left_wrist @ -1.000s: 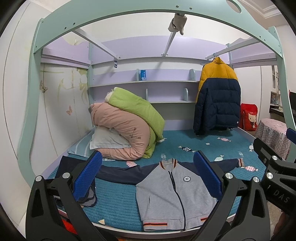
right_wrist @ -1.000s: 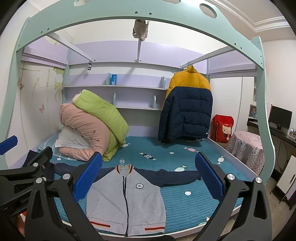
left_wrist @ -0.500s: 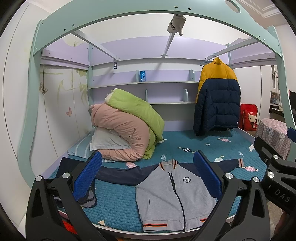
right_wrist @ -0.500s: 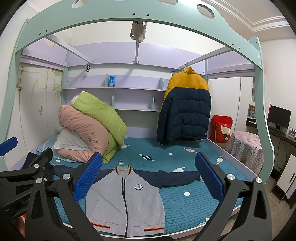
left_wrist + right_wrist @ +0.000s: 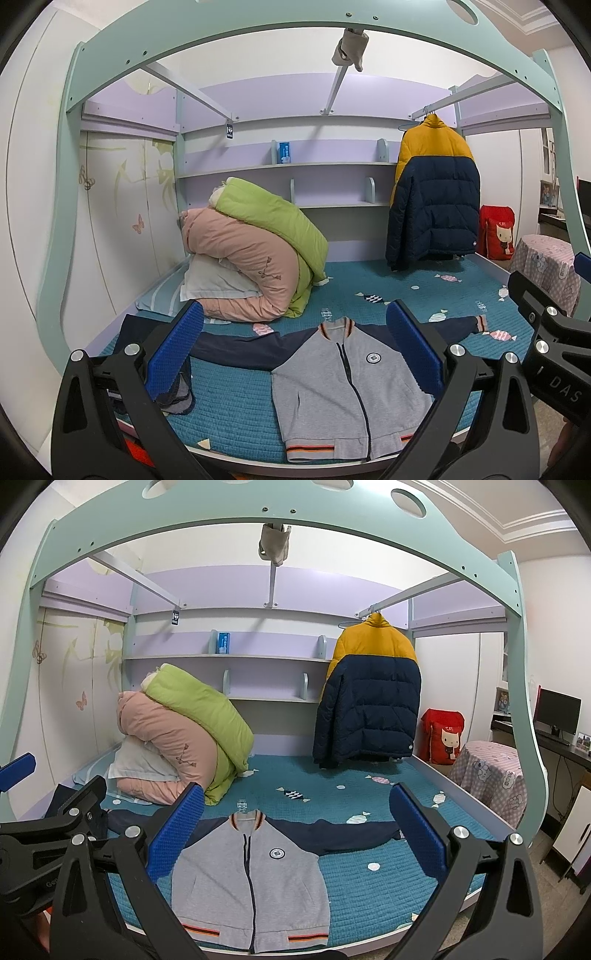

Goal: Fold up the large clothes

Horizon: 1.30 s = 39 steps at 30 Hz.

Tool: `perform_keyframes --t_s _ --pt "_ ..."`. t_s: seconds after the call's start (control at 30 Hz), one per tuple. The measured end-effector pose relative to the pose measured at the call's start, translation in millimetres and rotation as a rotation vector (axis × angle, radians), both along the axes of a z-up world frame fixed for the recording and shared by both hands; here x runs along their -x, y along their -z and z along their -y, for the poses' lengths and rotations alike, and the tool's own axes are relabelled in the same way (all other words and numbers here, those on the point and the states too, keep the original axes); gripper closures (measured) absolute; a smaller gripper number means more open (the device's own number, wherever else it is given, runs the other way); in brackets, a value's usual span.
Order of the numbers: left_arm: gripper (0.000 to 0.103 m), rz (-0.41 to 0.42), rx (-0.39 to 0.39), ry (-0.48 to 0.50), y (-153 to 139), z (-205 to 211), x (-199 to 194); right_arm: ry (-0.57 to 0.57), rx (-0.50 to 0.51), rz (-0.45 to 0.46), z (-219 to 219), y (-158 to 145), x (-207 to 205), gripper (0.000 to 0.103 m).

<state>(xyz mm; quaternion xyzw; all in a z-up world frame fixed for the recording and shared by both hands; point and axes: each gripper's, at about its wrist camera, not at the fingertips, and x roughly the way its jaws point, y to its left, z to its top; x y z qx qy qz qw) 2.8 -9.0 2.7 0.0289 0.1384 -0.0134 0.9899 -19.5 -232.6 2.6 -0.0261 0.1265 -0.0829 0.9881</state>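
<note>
A grey zip jacket [image 5: 343, 384] [image 5: 251, 882] with navy sleeves lies flat, front up, on the teal bed cover, hem toward me and both sleeves spread sideways. My left gripper [image 5: 295, 347] hovers open in front of the bed, above the jacket's left half, holding nothing. Wide open too, my right gripper [image 5: 295, 827] hangs over the jacket's chest and right sleeve [image 5: 354, 832] without touching it. Each gripper's black frame shows at the edge of the other's view.
Rolled pink and green quilts [image 5: 258, 254] with a pillow fill the bed's back left. A yellow-and-navy puffer coat [image 5: 369, 698] hangs at the back right. Dark clothes [image 5: 173, 391] lie at the bed's left edge. A covered stool [image 5: 491, 775] and desk stand right. The mint bed frame [image 5: 59, 206] arches around.
Both views have shifted only slightly; the jacket and both open grippers stay as they were.
</note>
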Motion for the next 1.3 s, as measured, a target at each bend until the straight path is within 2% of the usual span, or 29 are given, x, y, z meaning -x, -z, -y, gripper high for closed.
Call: perform_keyframes --t_s 1.3 --pt "0.005 -0.008 -0.001 -0.002 -3.7 -5.3 0.1 -0.002 -0.004 -0.005 -2.8 1.8 -2.3 0.007"
